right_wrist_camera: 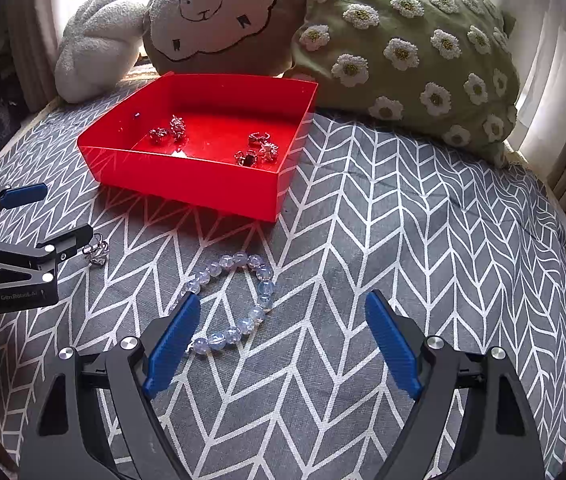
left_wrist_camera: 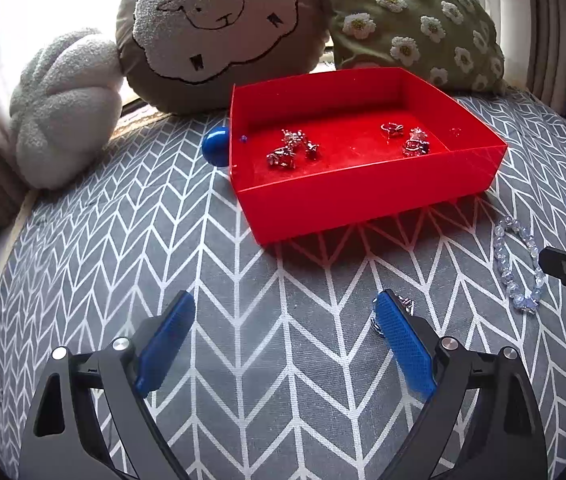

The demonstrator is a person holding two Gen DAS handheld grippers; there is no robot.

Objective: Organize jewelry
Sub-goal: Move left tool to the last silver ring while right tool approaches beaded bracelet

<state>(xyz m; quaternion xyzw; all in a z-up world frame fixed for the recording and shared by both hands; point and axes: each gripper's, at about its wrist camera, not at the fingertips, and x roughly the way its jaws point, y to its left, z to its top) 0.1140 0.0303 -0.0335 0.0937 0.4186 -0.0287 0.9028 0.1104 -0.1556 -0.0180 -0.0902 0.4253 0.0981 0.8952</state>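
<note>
We are finding both tongs standing apart and empty, the left gripper (left_wrist_camera: 285, 320) beside a small silver charm (right_wrist_camera: 97, 253) and the right gripper (right_wrist_camera: 283, 320) over the bead bracelet (right_wrist_camera: 239, 300) near the red tray (right_wrist_camera: 187, 184), and we are advising centring each before closing.
</note>
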